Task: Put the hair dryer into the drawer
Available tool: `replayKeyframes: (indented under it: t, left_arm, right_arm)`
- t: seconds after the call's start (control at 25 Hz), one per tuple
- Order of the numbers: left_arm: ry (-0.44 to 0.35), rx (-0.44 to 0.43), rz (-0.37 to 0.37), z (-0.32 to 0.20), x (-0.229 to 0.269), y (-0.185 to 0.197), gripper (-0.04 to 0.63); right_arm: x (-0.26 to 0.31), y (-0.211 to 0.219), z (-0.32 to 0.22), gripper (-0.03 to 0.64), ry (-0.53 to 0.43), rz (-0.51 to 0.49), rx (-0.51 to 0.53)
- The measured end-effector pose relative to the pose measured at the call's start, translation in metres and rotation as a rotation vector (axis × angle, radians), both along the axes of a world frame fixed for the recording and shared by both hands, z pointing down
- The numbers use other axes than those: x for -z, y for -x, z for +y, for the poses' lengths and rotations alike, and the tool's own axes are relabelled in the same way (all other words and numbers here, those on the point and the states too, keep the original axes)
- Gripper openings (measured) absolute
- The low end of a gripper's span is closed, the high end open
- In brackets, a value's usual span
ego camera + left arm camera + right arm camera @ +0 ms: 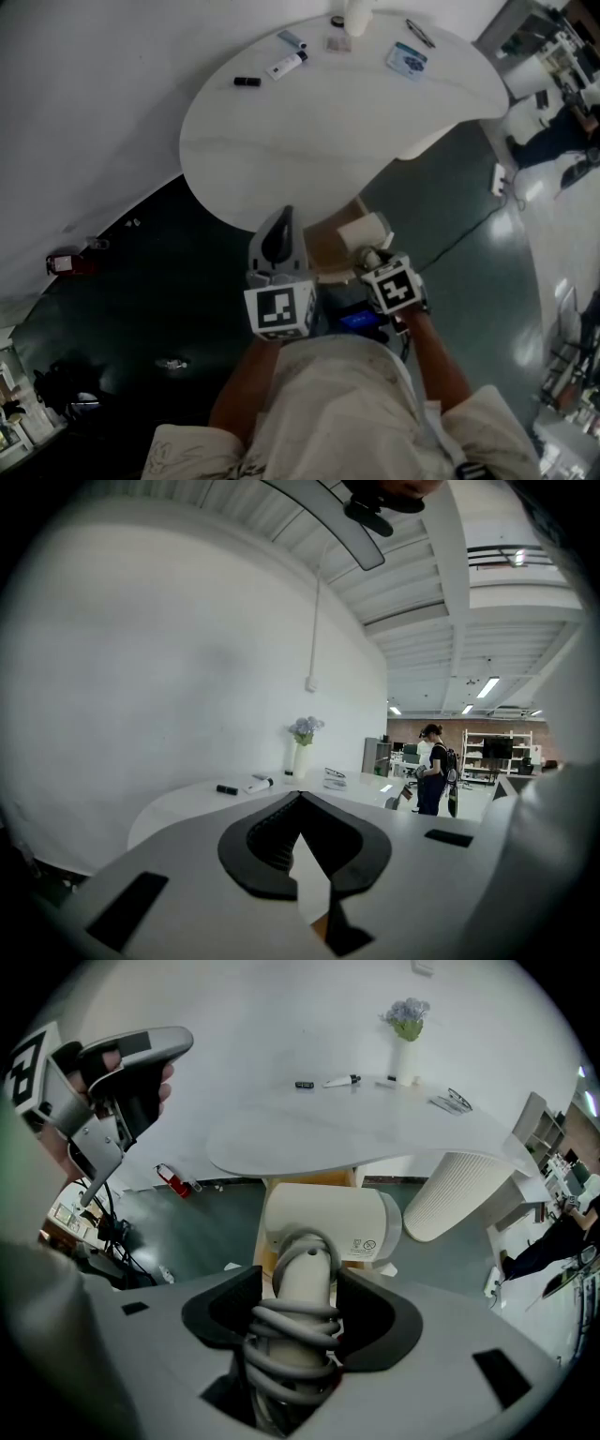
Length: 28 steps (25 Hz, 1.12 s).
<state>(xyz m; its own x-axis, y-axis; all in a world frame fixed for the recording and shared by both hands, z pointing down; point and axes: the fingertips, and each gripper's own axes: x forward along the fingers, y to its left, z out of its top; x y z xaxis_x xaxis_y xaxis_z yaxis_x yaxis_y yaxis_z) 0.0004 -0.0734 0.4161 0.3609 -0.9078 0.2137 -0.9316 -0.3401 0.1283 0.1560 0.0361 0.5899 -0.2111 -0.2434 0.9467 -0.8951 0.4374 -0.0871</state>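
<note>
the right claw (300, 1309) is clamped on the handle of a cream-coloured plastic hair dryer (328, 1227), its two dark jaws pressing either side of the handle, where a grey cord (291, 1335) is wound in several loops. the dryer's barrel lies crosswise beyond the jaws, held in the air just off the near edge of the white rounded table (375, 112). below it shows an open tan wooden drawer (326, 251), set under the table's rim; in the head view the dryer sits over the drawer's right part, though whether it touches the wood cannot be told.

the left claw (300, 803) holds nothing (its jaws meet at the tips, with only a small gap lower down) and is raised to the left of the right one, pointing toward the table.

far back on the table lie a small black cylinder (247, 82) and a white tube (286, 65), with a white vase of pale flowers (405, 1035) beyond them. the floor (169, 281) is dark green.
</note>
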Motion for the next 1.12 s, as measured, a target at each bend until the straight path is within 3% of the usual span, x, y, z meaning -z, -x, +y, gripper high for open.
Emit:
replayKeyframes:
  t: [0.48,0.92,1.0,1.12]
  left_arm:
    - [0.002,0.015,0.004,0.004,0.0,0.008,0.002]
    - [0.004,0.025,0.007,0.005,-0.002,0.012,0.002]
    - [0.005,0.027,0.007,0.005,-0.002,0.012,0.002]
    - [0.007,0.029,0.009,0.005,-0.003,0.013,0.002]
  right_arm:
    - [-0.016,0.01,-0.004,0.261,0.098,0.016,0.064]
    - [-0.03,0.015,-0.034,0.261,0.079,0.064,0.085]
    - [-0.036,0.015,-0.033,0.261,0.115,0.064,0.074]
    - [-0.044,0.024,-0.013,0.261,0.254,0.018,0.031]
